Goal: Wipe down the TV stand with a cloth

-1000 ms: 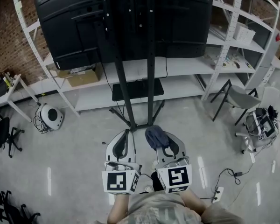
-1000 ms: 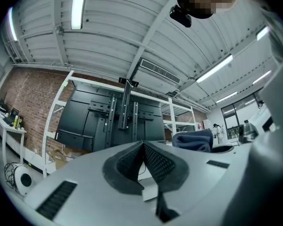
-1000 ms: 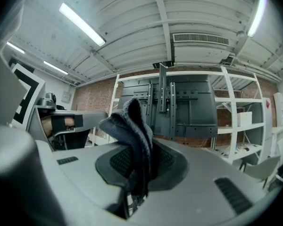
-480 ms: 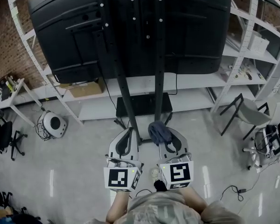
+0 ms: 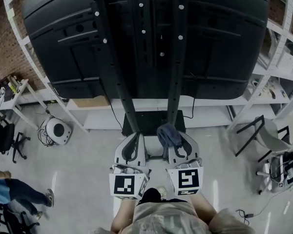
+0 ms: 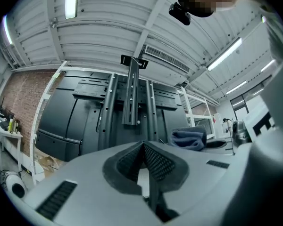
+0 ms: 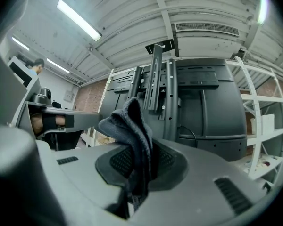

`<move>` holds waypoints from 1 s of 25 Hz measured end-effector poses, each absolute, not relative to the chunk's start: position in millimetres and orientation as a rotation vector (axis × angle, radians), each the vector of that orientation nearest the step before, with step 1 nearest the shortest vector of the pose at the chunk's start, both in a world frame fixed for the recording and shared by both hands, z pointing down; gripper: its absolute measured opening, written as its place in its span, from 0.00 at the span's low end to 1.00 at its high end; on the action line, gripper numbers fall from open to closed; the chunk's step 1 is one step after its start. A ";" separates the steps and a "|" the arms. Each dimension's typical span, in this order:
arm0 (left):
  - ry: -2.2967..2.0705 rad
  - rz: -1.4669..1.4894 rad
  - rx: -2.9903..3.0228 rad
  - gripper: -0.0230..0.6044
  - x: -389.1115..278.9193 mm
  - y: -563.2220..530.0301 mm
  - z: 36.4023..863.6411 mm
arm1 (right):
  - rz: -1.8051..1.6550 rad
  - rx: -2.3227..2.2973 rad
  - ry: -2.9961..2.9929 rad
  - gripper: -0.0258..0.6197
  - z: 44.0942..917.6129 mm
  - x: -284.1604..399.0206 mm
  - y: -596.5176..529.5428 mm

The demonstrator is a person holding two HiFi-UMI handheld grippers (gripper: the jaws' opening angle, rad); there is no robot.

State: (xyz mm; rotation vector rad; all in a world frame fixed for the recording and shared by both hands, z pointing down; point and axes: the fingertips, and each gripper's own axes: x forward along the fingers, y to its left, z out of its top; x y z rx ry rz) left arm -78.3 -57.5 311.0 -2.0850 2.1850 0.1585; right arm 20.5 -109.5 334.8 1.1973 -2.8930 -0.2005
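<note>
Right gripper view: soft crumpled cloth [image 7: 131, 131]

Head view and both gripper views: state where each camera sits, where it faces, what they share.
Head view: on the person's head, steeply down; left gripper and right gripper show.
Left gripper view: on that gripper, facing the TV stand past shut, empty jaws.
Right gripper view: same heading, jaws clamping the cloth.
All three share the TV stand and cloth.
</note>
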 end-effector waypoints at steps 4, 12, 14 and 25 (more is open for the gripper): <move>2.213 0.148 -2.057 0.06 -93.2 -70.9 309.6 | -0.186 1.183 -2.913 0.13 332.3 7.6 -126.9; 2.178 0.160 -2.055 0.06 -109.7 -93.9 294.3 | -0.273 1.150 -2.915 0.13 320.3 -17.1 -141.4; 2.172 0.155 -2.044 0.06 -117.0 -95.3 290.8 | -0.322 1.143 -2.917 0.13 313.7 -27.4 -143.0; 2.274 0.102 -1.959 0.06 -180.0 -92.0 292.9 | -1.284 1.279 -2.653 0.13 121.7 -116.0 -167.5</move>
